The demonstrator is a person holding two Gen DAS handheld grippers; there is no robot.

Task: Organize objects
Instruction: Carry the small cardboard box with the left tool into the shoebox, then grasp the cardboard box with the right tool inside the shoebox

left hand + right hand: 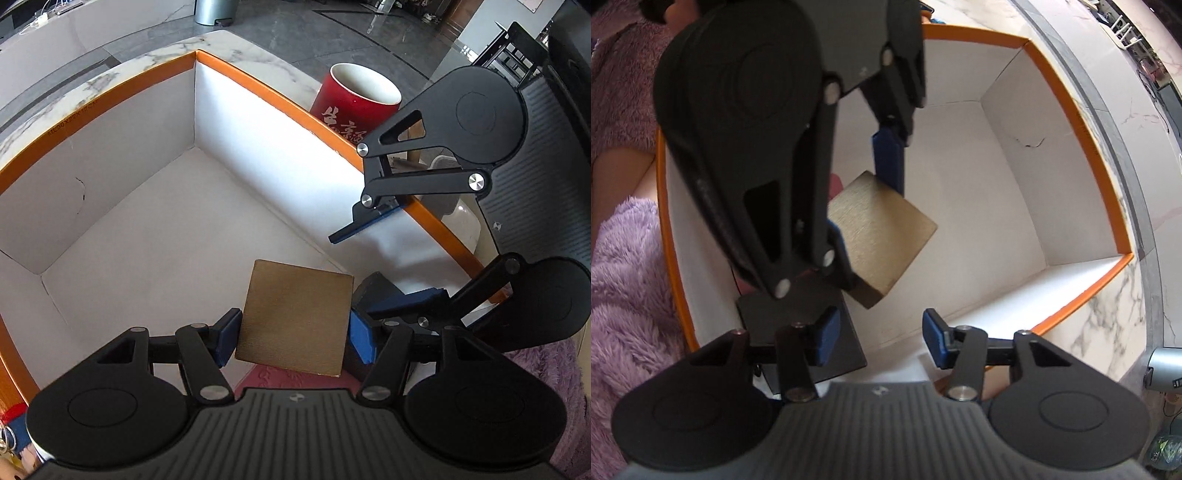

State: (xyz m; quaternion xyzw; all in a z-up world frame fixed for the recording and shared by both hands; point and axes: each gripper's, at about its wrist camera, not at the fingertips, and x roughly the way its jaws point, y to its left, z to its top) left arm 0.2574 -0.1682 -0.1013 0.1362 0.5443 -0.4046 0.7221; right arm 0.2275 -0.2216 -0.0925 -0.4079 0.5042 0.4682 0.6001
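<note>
table: white marble top [236, 46], carries the box; grey floor beyond it
box: big open carton [122, 192], orange outside, white inside, sits on the table; both grippers hang over its open top
person: purple fluffy sleeve [624, 280] at the box's near edge
left gripper: [293, 338] tilted down into the box, clamped on the brass block; blue pads [229, 338] press its two opposite sides
right gripper: [882, 339] points straight down over the box's near corner, jaws apart, nothing between the pads; no earlier view to compare
mug: red, white inside, pale lettering [354, 98]; upright on the table just outside the box's far wall, partly hidden by the right gripper in the left wrist view
dark block: flat black piece [798, 332] lying on the box floor in the near corner, below the right gripper's left pad; can't tell if the pad touches it
brass block: square brushed slab [295, 321], held above the box floor, tilted; also visible in the right wrist view [886, 236], just beside the dark block; can't tell if they touch
</note>
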